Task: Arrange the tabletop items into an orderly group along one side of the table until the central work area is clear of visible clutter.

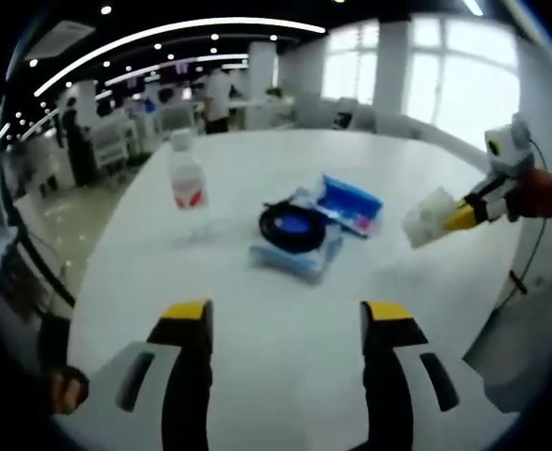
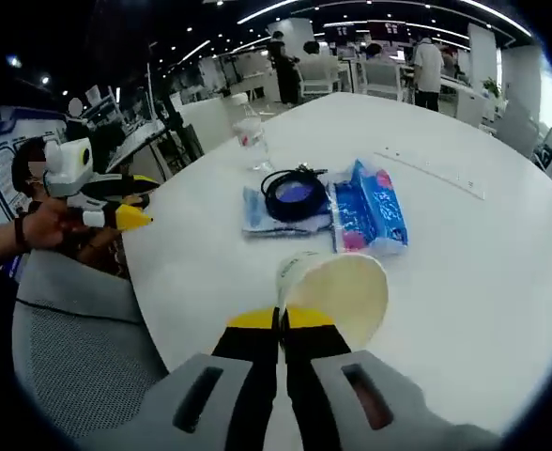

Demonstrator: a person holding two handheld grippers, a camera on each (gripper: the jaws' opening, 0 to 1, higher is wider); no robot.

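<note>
— What is the right gripper (image 2: pixel 281 319) doing?

— Its yellow-tipped jaws are pressed together on the rim of a pale paper cup (image 2: pixel 337 287). The cup lies tipped on its side in the grip, its open mouth turned toward the camera, above the near part of the white table (image 2: pixel 464 282). In the left gripper view the same cup (image 1: pixel 430 217) hangs at the right, held off the tabletop by that gripper (image 1: pixel 466 216), with a hand (image 1: pixel 548 193) behind it.

— And the left gripper (image 1: pixel 286 319)?

— Its jaws stand wide apart with nothing between them, over bare table (image 1: pixel 285 376) near the close edge. In the right gripper view it (image 2: pixel 135 218) sits at the left, just off the table's edge, held level by a hand (image 2: pixel 46 225) with a dark band at the wrist; from that side I cannot tell the gap of its jaws.

— How do the other things lie?

— Grouped mid-table. A black coiled cable (image 2: pixel 295 193) rests on a flat pale-blue packet (image 2: pixel 257 214). Just to its right, touching or nearly so, is a blue tissue pack (image 2: pixel 370 214) with a pink end. Beyond them, toward the far-left edge, a clear plastic bottle (image 2: pixel 250 136) stands upright, with a red and white label and a white cap. A long thin strip (image 2: pixel 431 174) lies flat at the far right, well apart from the group.

— Around the table?

— A grey mesh chair (image 2: pixel 79 319) at the near left, and people standing in the bright hall behind.
</note>
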